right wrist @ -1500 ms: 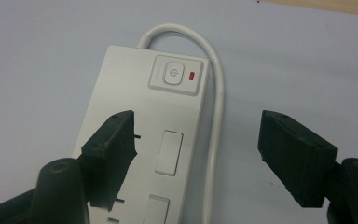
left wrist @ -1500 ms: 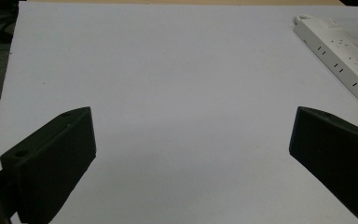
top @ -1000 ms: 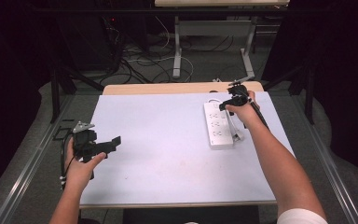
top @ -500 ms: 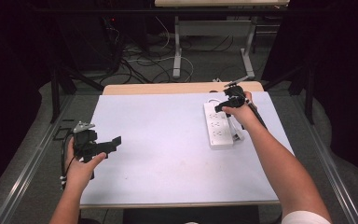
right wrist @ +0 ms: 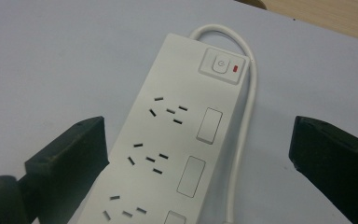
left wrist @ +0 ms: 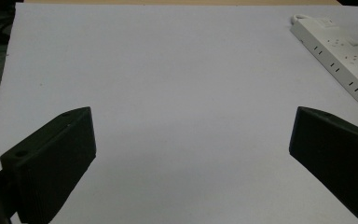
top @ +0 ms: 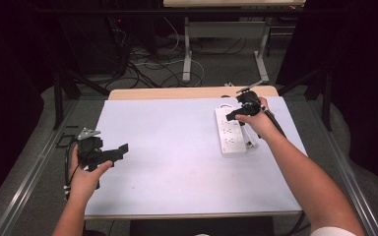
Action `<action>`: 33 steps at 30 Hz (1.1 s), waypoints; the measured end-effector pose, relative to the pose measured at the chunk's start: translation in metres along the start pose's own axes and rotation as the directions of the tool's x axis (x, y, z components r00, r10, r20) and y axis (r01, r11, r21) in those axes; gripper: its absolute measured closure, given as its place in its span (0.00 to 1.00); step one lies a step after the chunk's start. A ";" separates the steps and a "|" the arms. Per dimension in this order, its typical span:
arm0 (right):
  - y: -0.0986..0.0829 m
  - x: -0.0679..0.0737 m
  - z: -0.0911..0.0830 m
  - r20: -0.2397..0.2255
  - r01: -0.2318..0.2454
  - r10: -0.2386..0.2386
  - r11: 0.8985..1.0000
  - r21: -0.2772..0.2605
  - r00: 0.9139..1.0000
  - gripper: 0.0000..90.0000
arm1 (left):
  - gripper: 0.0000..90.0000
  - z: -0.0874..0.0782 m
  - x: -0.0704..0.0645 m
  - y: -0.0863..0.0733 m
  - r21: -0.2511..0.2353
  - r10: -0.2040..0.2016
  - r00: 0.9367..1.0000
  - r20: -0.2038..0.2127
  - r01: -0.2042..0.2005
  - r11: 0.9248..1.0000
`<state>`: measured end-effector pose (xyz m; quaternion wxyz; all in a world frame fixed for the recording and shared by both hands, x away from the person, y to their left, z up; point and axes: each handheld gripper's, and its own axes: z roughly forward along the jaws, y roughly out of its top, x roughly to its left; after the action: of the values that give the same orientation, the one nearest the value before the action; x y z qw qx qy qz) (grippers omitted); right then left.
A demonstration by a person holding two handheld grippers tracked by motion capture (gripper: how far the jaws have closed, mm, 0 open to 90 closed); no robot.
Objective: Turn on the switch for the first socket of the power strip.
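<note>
Power strip [right wrist: 168, 154] beneath raised right gripper [right wrist: 198, 154]

Power strip [top: 230, 132] lies on the table [top: 177, 147], right side toward the far edge; its cord [right wrist: 247, 121] runs along its right flank. Right gripper [top: 232, 116] hangs above its far end; left gripper [top: 123, 150] sits well apart at the table's left edge.

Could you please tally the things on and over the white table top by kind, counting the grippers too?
Power strip, white, lying on the table's right side: 1
Handheld grippers, black: 2, the left gripper over the table's left edge and the right gripper above the strip, both with jaws apart
Total: 3
</note>
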<state>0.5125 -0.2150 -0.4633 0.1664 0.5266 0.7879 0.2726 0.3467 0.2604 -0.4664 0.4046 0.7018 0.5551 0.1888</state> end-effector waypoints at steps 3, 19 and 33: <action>0.000 0.005 -0.007 -0.004 0.003 -0.003 1.000 -0.009 1.000 0.00 | 0.01 0.000 0.000 0.000 -0.001 -0.001 1.000 0.000 0.001 1.000; -0.008 0.014 -0.048 -0.048 0.054 -0.059 0.994 -0.093 0.997 0.00 | 0.01 0.000 -0.001 0.000 -0.007 0.000 1.000 0.004 0.000 1.000; -0.027 0.017 -0.078 -0.080 0.060 -0.073 0.986 -0.155 0.994 0.00 | 0.01 -0.001 -0.002 0.001 -0.003 -0.002 1.000 0.010 0.002 1.000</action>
<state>0.4428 -0.2272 -0.4170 0.1812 0.4738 0.7882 0.3485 0.3455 0.2591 -0.4646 0.4087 0.7015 0.5534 0.1859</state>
